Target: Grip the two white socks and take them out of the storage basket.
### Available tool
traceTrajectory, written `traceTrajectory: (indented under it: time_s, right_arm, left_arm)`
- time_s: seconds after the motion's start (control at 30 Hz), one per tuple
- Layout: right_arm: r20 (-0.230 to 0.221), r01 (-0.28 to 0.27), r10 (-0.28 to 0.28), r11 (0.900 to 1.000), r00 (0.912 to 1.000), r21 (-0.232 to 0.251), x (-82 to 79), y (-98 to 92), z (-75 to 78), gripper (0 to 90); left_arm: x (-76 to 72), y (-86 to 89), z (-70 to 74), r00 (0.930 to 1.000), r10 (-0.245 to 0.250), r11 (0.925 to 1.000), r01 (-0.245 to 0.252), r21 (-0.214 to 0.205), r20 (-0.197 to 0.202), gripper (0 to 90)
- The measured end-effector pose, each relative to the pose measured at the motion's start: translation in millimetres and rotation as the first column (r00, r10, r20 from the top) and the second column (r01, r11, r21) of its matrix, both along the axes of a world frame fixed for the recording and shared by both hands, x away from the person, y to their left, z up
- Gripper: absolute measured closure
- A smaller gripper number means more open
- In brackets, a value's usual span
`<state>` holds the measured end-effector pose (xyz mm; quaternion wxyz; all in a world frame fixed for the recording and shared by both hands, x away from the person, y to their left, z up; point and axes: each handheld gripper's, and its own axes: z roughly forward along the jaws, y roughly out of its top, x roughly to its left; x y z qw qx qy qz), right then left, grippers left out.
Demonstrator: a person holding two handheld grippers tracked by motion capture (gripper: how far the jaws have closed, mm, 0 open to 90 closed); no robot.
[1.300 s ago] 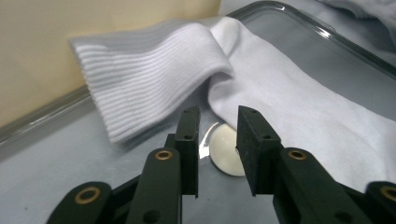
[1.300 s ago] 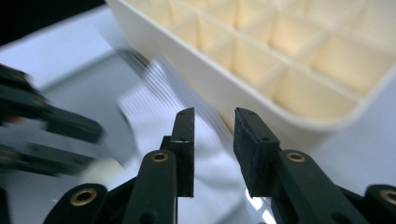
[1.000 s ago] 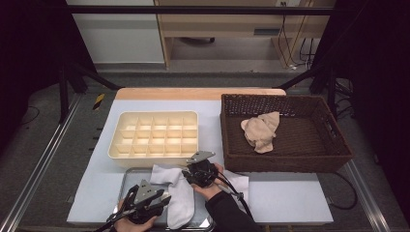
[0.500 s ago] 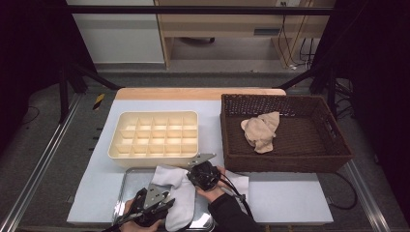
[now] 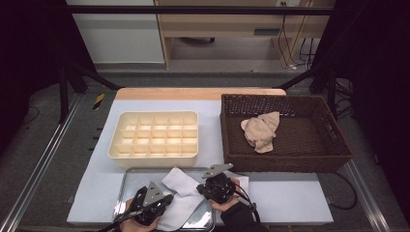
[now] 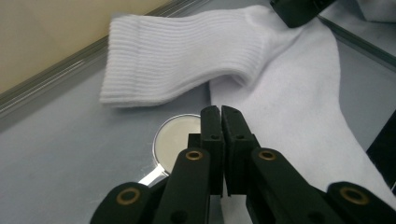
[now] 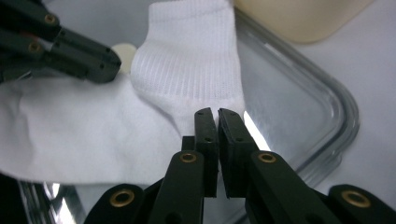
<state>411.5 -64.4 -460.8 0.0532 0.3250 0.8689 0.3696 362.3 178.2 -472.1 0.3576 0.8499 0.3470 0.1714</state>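
A white sock (image 5: 181,195) lies spread on a metal tray (image 5: 124,182) at the near edge of the table. Its ribbed cuff (image 6: 177,56) is folded over the flat part. My left gripper (image 5: 167,199) has just been closing; in the left gripper view its jaws (image 6: 222,112) are together right at the sock's edge. My right gripper (image 5: 203,187) faces it from the other side. In the right gripper view its jaws (image 7: 215,114) are together on the fabric where the cuff (image 7: 187,60) folds up. The left gripper (image 7: 109,65) rests on the sock beyond.
A cream compartment tray (image 5: 154,137) stands just behind the metal tray. To the right is a brown wicker basket (image 5: 333,147) holding a beige cloth (image 5: 261,130). More white fabric (image 5: 241,183) lies beside my right hand. The table's near edge is close below.
My right gripper has moved right and toward the person with its jaws together. The left gripper's jaws have closed at the sock's edge while that hand stayed put.
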Motion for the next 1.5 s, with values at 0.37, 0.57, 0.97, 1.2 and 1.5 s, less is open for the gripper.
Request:
traceTrajectory:
  time_s: [0.37, 0.57, 0.97, 1.2, 1.5]
  right_arm:
    - [0.062, 0.025, -0.030, 0.9961, 0.9976, 0.084, -0.3, -8.6, 4.8, 78.6]
    - [0.070, 0.037, -0.039, 0.9989, 0.9968, 0.030, 9.4, 0.4, -7.0, 75.1]
    - [0.044, 0.023, -0.023, 0.9997, 0.9988, -0.004, 7.6, 2.9, -11.1, 89.2]
    - [0.039, 0.025, -0.026, 0.9989, 0.9989, 0.040, -1.9, -12.8, -0.9, 89.3]
    - [-0.018, 0.015, -0.015, 0.9986, 0.9997, 0.050, -17.6, -17.9, -9.9, 85.4]
  left_arm:
    - [-5.1, 8.0, 10.4, 0.9999, 0.010, 0.9994, -0.009, -0.032, 0.006, 77.5]
    - [-14.2, 6.2, 6.0, 0.9992, 0.008, 1.0000, -0.008, -0.001, -0.040, 72.9]
    - [-14.0, 3.6, 1.9, 0.9984, 0.033, 0.9995, -0.032, 0.004, -0.047, 88.0]
    - [-2.4, 15.5, 13.0, 0.9978, 0.066, 0.9978, -0.066, -0.003, 0.003, 88.2]
    - [13.6, 20.7, 7.6, 0.9972, 0.073, 0.9970, -0.073, 0.027, -0.015, 87.0]
